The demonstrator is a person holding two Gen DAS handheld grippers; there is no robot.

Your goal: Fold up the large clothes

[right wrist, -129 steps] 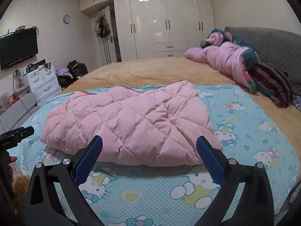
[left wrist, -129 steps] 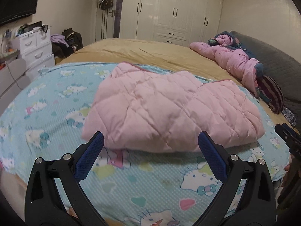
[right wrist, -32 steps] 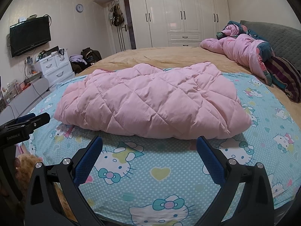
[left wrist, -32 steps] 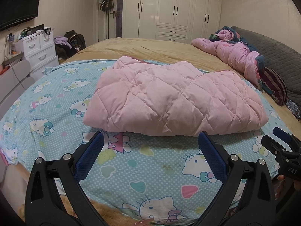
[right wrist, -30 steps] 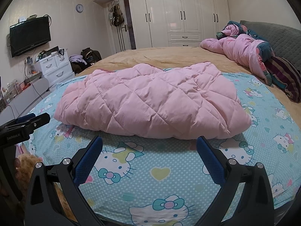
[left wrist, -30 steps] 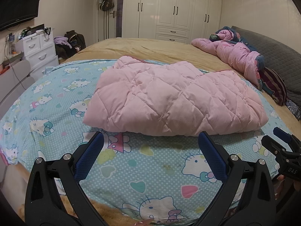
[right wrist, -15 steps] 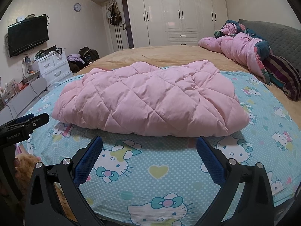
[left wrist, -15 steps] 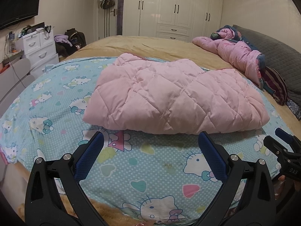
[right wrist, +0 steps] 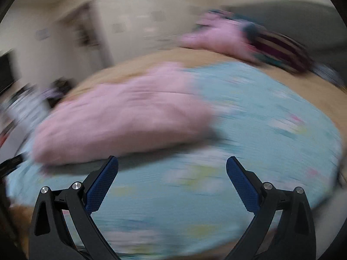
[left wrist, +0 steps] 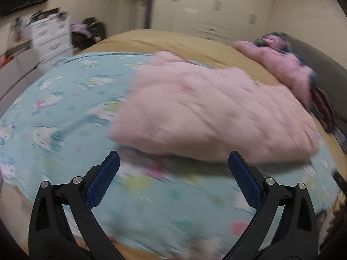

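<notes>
While both frames are smeared by motion, the left gripper (left wrist: 171, 164) and right gripper (right wrist: 171, 169) each show spread, empty jaws above the blue patterned sheet (left wrist: 65, 112). Beyond them the pink quilted garment (left wrist: 212, 117) lies as a compact bundle on that sheet, apparently already folded; whether another fold remains I cannot tell.

black tool (left wrist: 173, 158), blue ribbed pads (left wrist: 102, 182), silver screws (left wrist: 77, 180)

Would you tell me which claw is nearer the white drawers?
Left. The left claw sits on the side of the white drawers; the right claw sits further across the bed.
</notes>
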